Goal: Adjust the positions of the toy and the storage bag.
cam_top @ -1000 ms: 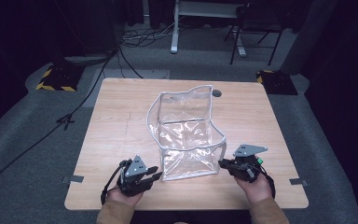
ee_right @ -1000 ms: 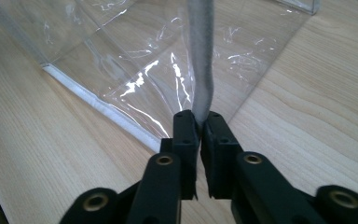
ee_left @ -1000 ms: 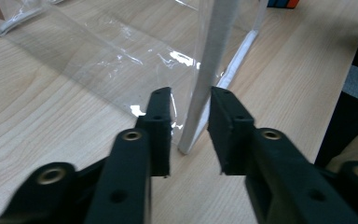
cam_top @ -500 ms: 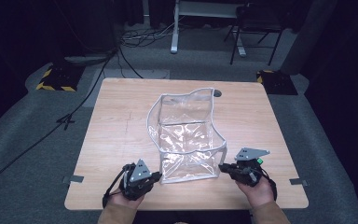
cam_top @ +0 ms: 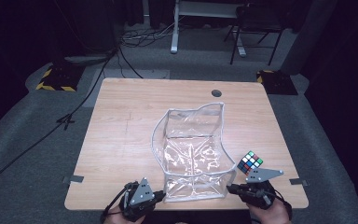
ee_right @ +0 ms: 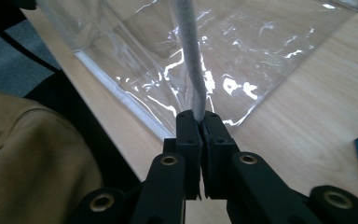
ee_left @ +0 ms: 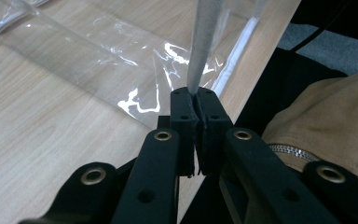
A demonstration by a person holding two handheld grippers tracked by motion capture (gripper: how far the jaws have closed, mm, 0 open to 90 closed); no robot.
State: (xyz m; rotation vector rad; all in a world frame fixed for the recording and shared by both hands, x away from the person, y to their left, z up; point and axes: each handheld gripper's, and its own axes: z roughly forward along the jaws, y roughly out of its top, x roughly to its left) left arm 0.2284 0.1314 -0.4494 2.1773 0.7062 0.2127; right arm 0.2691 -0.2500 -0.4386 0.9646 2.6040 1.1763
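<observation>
From the high view, we are holding the clear bag (cam_top: pixel 193 154) at its near corners on the counter (cam_top: pixel 121 126), left tongs (cam_top: pixel 159 196) and right tongs (cam_top: pixel 230 188) each clamping its white rim; a cube (cam_top: pixel 250 162) is sitting just beside it. In the left gripper view, the tongs (ee_left: pixel 196 100) are pinching the rim (ee_left: pixel 204 42). In the right gripper view, likewise (ee_right: pixel 199 116). Next, we judge, we should be spreading the mouth evenly without tearing.
</observation>
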